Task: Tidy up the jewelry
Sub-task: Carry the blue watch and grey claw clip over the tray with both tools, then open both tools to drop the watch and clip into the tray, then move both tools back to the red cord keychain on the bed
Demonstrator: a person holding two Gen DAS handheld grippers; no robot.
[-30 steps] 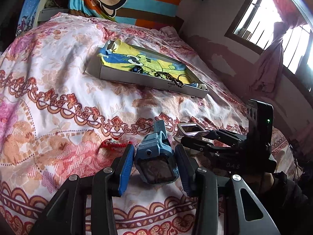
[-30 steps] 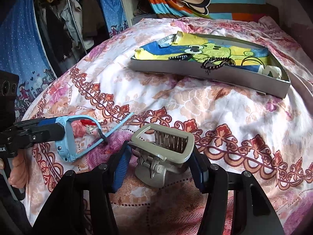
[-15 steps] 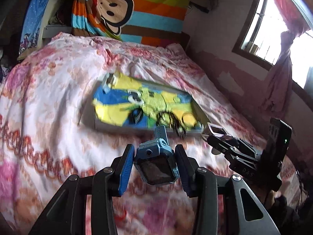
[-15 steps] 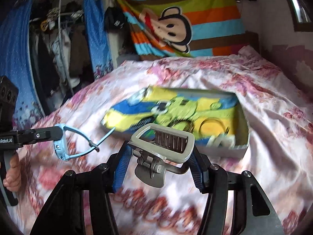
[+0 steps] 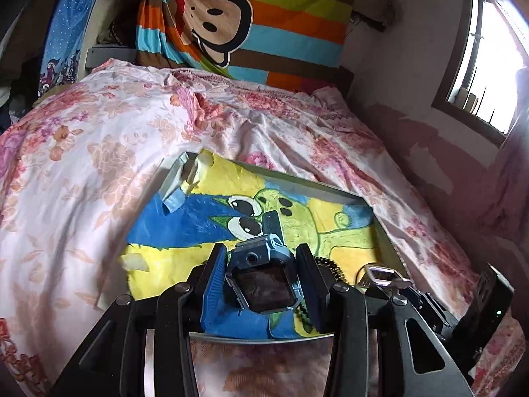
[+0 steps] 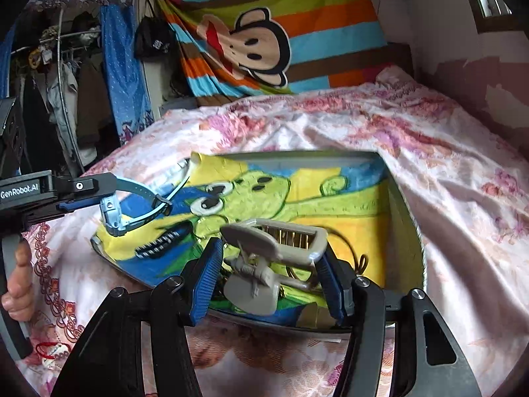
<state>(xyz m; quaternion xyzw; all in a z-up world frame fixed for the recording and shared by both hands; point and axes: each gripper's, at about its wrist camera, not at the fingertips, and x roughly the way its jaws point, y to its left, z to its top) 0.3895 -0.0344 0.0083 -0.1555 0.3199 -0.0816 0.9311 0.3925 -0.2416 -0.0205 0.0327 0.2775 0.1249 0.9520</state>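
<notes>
My left gripper (image 5: 263, 284) is shut on a blue smartwatch (image 5: 264, 278) and holds it over the near part of a grey tray (image 5: 360, 198) lined with a yellow, blue and green cartoon cloth. My right gripper (image 6: 267, 276) holds a grey hair claw clip (image 6: 274, 248) over the same tray (image 6: 406, 231); the clip tilts and the left pad seems slightly off it. In the right wrist view the left gripper (image 6: 99, 198) and the watch (image 6: 114, 213) hang over the tray's left end. A black beaded bracelet (image 5: 330, 266) and a striped hair piece (image 6: 163, 241) lie in the tray.
The tray sits on a pink floral bedspread (image 5: 82, 165). A striped monkey blanket (image 5: 231, 23) hangs behind the bed. A red cord trinket (image 6: 49, 352) lies on the bed at lower left. A window (image 5: 489, 66) is on the right, hanging clothes (image 6: 66, 99) on the left.
Both grippers have moved forward from low over the bedspread to above the tray, carrying the watch and the claw clip. The claw clip now tilts in the right gripper.
</notes>
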